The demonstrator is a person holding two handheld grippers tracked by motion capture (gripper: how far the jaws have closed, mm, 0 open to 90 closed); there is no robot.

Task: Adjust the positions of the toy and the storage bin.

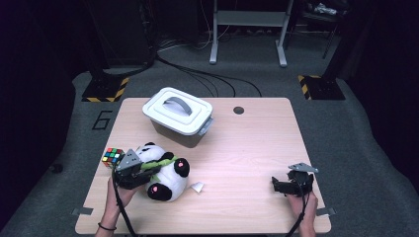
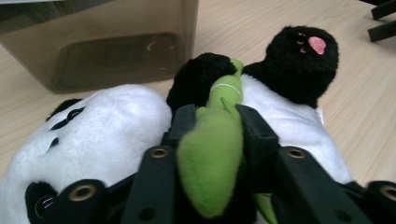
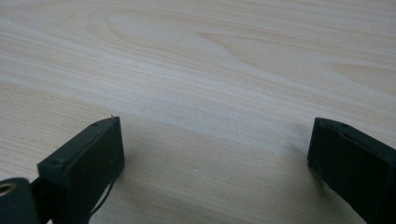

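A black-and-white plush panda (image 1: 168,178) lies on its back at the front left of the wooden table (image 1: 252,143). It carries a green plush bamboo stalk (image 2: 210,158) across its chest. My left gripper (image 1: 153,168) comes in from the panda's left. In the left gripper view its jaws (image 2: 215,116) sit on either side of the green stalk, which fills the gap and touches both pads. My right gripper (image 1: 276,185) rests low at the front right, far from the toy. Its jaws (image 3: 215,144) stand wide apart over bare wood with nothing between them.
A grey storage box with a white handled lid (image 1: 179,116) stands behind the panda; its wall (image 2: 107,42) is close in the left gripper view. A Rubik's cube (image 1: 112,156) sits at the left edge. A small white tag (image 1: 197,187) lies right of the panda.
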